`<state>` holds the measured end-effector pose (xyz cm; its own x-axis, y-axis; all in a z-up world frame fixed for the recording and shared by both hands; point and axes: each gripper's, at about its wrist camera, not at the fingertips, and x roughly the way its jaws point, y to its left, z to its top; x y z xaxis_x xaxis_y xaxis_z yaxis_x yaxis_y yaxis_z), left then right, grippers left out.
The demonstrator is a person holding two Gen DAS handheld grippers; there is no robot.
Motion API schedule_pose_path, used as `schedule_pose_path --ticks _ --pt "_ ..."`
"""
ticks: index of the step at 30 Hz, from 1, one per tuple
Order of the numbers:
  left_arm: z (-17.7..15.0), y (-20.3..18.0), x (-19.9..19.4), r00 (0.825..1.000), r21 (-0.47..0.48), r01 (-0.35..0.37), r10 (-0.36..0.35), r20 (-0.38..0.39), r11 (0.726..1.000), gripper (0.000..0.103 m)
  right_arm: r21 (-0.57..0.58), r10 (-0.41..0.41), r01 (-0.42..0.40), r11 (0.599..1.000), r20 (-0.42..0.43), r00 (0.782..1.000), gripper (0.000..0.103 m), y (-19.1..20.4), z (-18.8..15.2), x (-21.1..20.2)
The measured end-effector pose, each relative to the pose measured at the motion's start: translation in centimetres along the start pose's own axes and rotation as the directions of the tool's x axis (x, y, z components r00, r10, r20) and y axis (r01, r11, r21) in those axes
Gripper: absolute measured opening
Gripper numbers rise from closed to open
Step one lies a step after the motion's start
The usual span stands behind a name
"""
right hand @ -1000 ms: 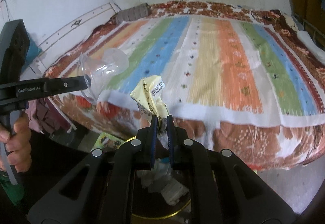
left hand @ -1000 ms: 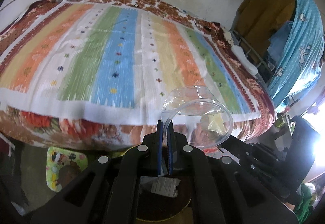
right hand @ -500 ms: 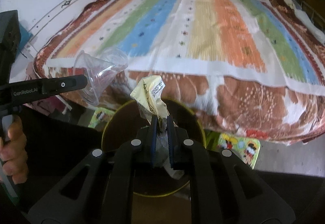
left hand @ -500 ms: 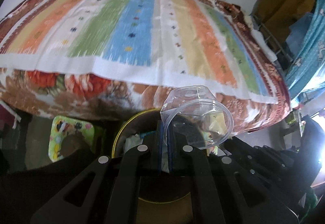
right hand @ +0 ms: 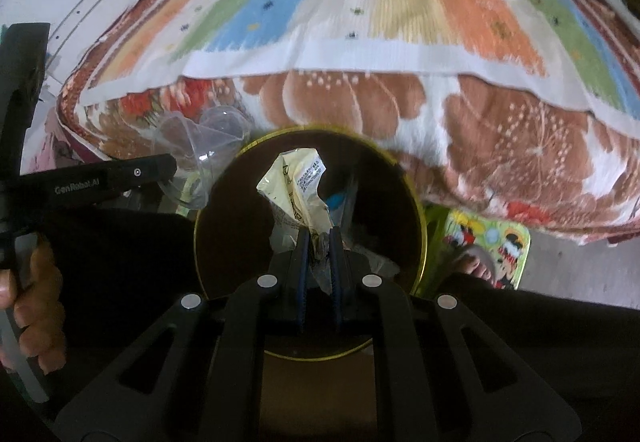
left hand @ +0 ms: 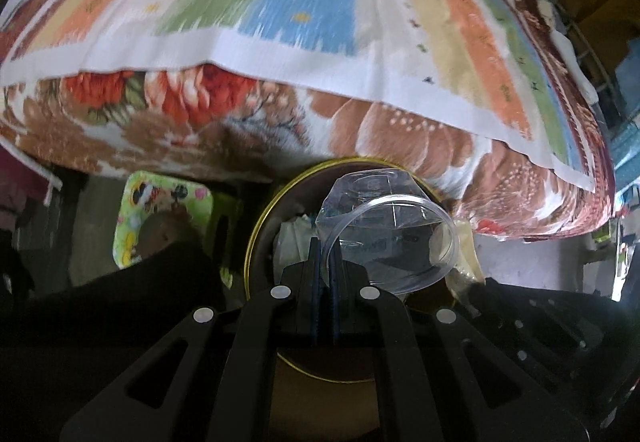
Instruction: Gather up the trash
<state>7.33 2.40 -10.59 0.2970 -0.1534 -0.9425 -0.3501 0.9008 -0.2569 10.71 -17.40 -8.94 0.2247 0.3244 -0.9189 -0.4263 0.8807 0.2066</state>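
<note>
My left gripper (left hand: 325, 248) is shut on the rim of a clear plastic cup (left hand: 390, 226), which hangs over a round dark bin with a gold rim (left hand: 256, 234). White crumpled trash (left hand: 294, 238) lies inside that bin. My right gripper (right hand: 319, 238) is shut on a crumpled pale-yellow wrapper (right hand: 294, 183) and holds it above the same bin (right hand: 420, 226). In the right wrist view the left gripper (right hand: 170, 171) with the clear cup (right hand: 202, 145) sits at the bin's left edge, held by a hand (right hand: 34, 294).
A bed with a striped cover (left hand: 320, 1) over a floral blanket (left hand: 180, 109) rises just behind the bin. A green cartoon-print stool (left hand: 160, 209) stands left of the bin. A bare foot (right hand: 476, 262) rests beside a printed stool (right hand: 492, 242) at the bin's right.
Both grippers have dropped and tipped downward, so the bed slid up the views and the bin came under them. The cup and the wrapper stay gripped.
</note>
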Motion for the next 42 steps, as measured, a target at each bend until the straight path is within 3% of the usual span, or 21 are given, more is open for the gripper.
schedule_pose_path --ticks 8,9,10,12,14,17,21,25,27,29,37,40,42 --pt "0.5 0.6 1.6 0.999 -0.066 -0.003 0.0 -0.043 0.998 0.003 0.07 0.016 -0.011 0.998 -0.071 0.997 0.012 -0.9 0.1 2.3" --pt "0.5 0.7 1.8 0.999 -0.073 -0.004 0.0 -0.048 0.997 0.003 0.072 0.016 -0.01 0.997 -0.073 0.997 0.014 -0.9 0.1 2.4" --pt "0.6 0.8 2.0 0.999 -0.082 -0.003 -0.001 -0.051 0.997 0.003 0.074 0.015 -0.01 0.997 -0.074 0.997 0.024 -0.9 0.1 2.5" --pt "0.9 1.0 2.3 0.999 -0.105 0.007 -0.012 -0.053 0.994 0.01 0.078 0.014 -0.008 0.997 -0.071 0.997 0.03 -1.0 0.2 2.6" --pt "1.1 1.2 2.4 0.999 -0.124 0.011 -0.017 -0.046 0.992 0.027 0.08 0.015 -0.009 0.997 -0.074 0.997 0.036 -1.1 0.2 2.8" --pt "1.3 1.1 1.9 0.999 -0.125 0.022 -0.025 -0.023 0.992 0.029 0.077 0.018 -0.012 0.997 -0.074 0.997 0.04 -1.0 0.3 2.8" --pt "1.1 0.2 0.6 0.999 -0.062 0.043 -0.042 0.01 0.997 0.036 0.073 0.023 -0.018 0.997 -0.059 0.998 0.042 -1.0 0.2 2.4" --pt "0.6 -0.9 -1.9 0.996 0.051 0.042 -0.046 0.079 0.998 0.053 0.06 0.035 -0.033 0.998 -0.025 0.999 0.046 -0.7 0.2 1.2" --pt "0.1 -1.2 -3.3 0.992 0.103 0.062 -0.073 0.103 0.993 0.057 0.032 0.042 -0.042 0.999 0.011 0.999 0.048 -0.4 0.0 -0.1" --pt "-0.4 -1.0 -4.5 0.989 0.142 0.08 -0.097 0.116 0.987 0.061 -0.013 0.029 -0.029 1.0 0.053 0.998 0.053 -0.1 -0.2 -1.7" --pt "-4.2 -1.4 -8.7 0.966 0.339 0.017 -0.104 0.239 0.941 0.085 -0.101 0.044 -0.028 0.994 0.158 0.986 0.076 -0.1 -1.9 -6.8" --pt "-5.5 -1.0 -9.4 0.959 0.348 0.034 -0.129 0.253 0.937 0.097 -0.109 0.058 -0.037 0.993 0.195 0.979 0.09 -0.3 -2.7 -8.3" --pt "-6.3 -0.4 -9.8 0.948 0.33 0.02 -0.123 0.293 0.944 0.097 -0.11 0.056 -0.032 0.993 0.223 0.973 0.094 -0.5 -3.3 -9.4"
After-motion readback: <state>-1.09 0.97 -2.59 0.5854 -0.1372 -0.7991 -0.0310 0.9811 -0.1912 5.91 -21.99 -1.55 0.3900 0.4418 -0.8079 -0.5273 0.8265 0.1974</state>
